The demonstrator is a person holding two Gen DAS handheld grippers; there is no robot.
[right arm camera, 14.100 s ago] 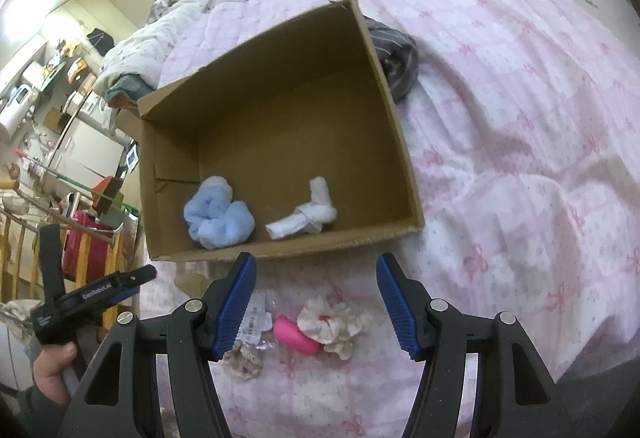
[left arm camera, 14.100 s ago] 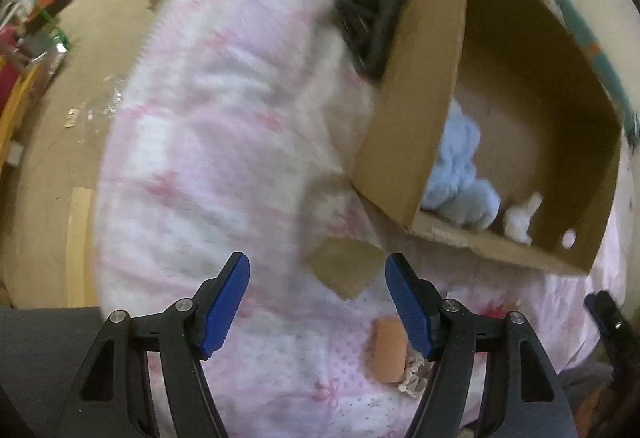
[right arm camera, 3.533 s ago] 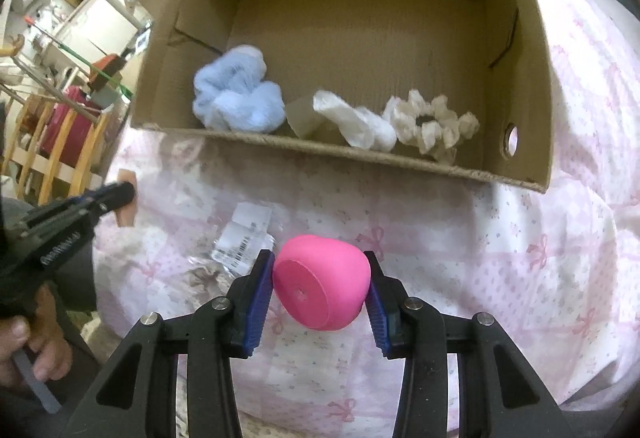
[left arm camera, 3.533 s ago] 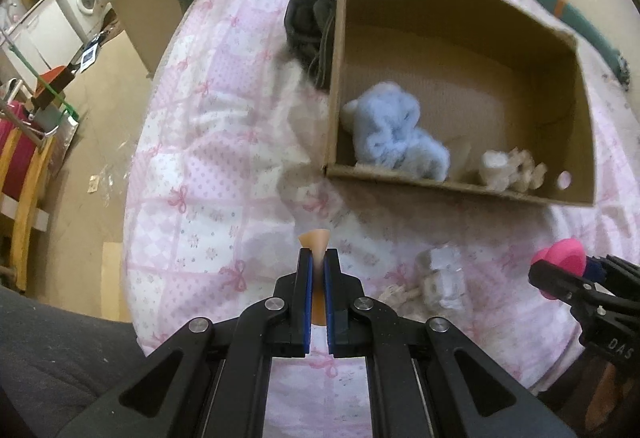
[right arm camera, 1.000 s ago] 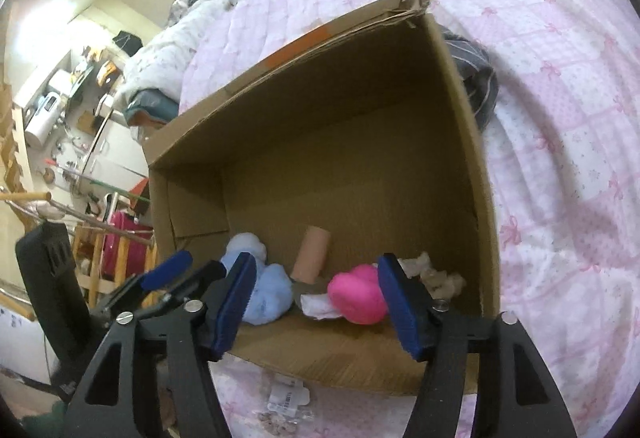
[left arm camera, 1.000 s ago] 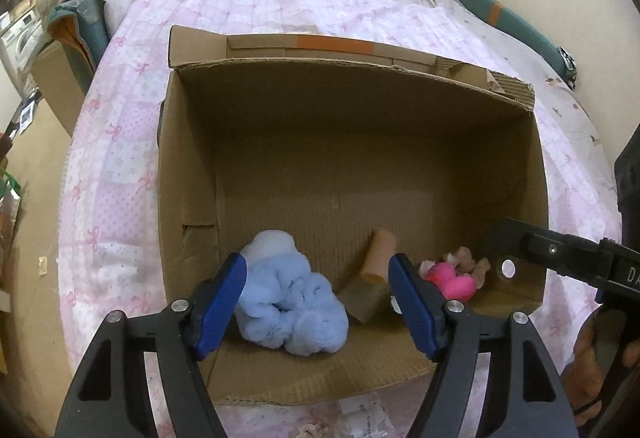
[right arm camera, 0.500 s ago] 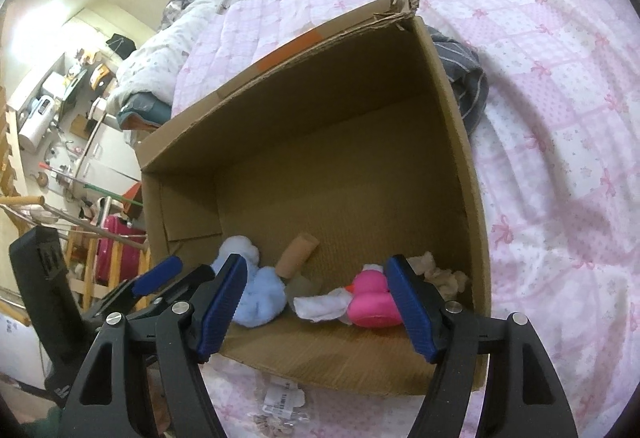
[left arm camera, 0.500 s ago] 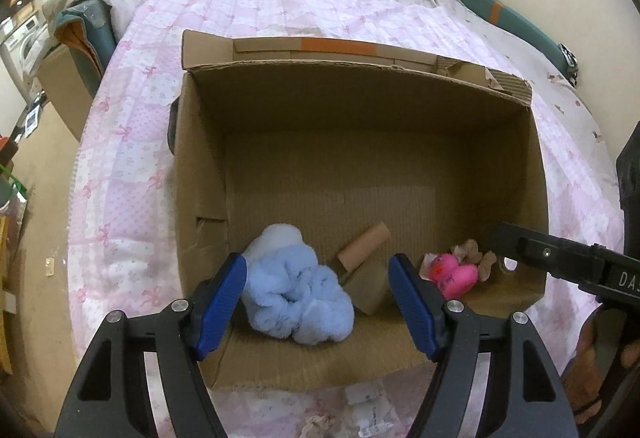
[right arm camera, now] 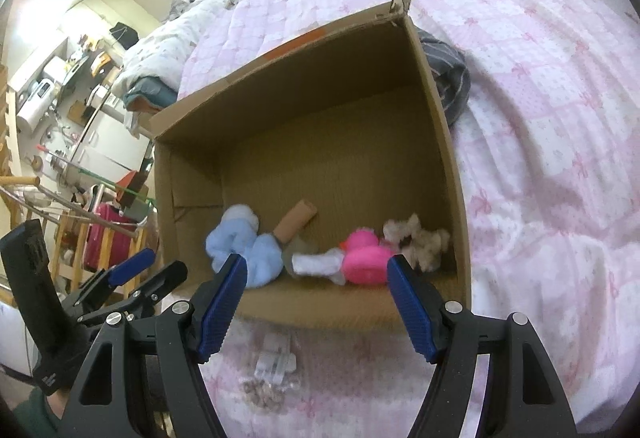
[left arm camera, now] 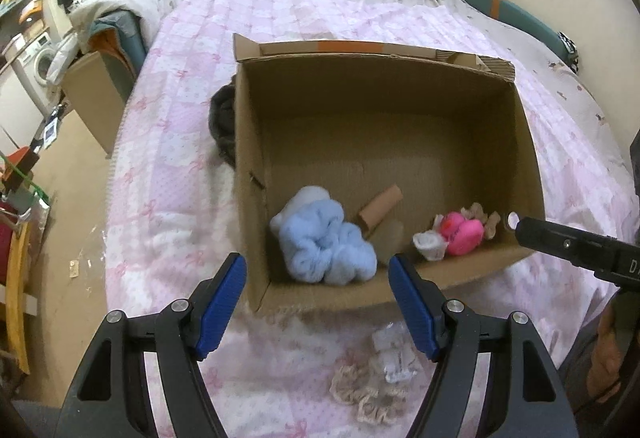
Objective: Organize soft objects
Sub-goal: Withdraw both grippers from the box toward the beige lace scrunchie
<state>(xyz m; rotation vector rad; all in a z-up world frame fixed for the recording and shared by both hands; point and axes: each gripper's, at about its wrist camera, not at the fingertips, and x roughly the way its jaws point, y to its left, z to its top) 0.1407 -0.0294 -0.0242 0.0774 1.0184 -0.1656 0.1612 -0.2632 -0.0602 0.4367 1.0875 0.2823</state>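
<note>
A bed with a pink patterned quilt [left arm camera: 176, 142] spreads out ahead of both tongs and below them. On it stands an open cardboard box [left arm camera: 400, 110], just beyond the tips of the left tongs [left arm camera: 318, 298] and of the right tongs [right arm camera: 316, 300]. Both tongs stand wide open with nothing between their blue pads, each hanging over the quilt in front of the box's near wall.

A dark garment [left arm camera: 222, 122] lies against the outside of the box, on the far left seen from the left tongs.

Inside the box, along the near wall, the soft things lie in a row. A light blue fluffy cloth [left arm camera: 324, 242] sits straight ahead of the left tongs, between their pads in that view. Just right of it leans a brown roll [left arm camera: 380, 206], tilted. Further right come a white sock [right arm camera: 318, 262], a pink rubber duck [right arm camera: 364, 254] touching it, and a beige scrunchie [right arm camera: 416, 238] beside the duck, ahead of the right tongs' right pad.

On the quilt below the left tongs' right pad lie a clear plastic wrapper [left arm camera: 394, 356] and a lace scrunchie [left arm camera: 366, 394], outside the box.
</note>
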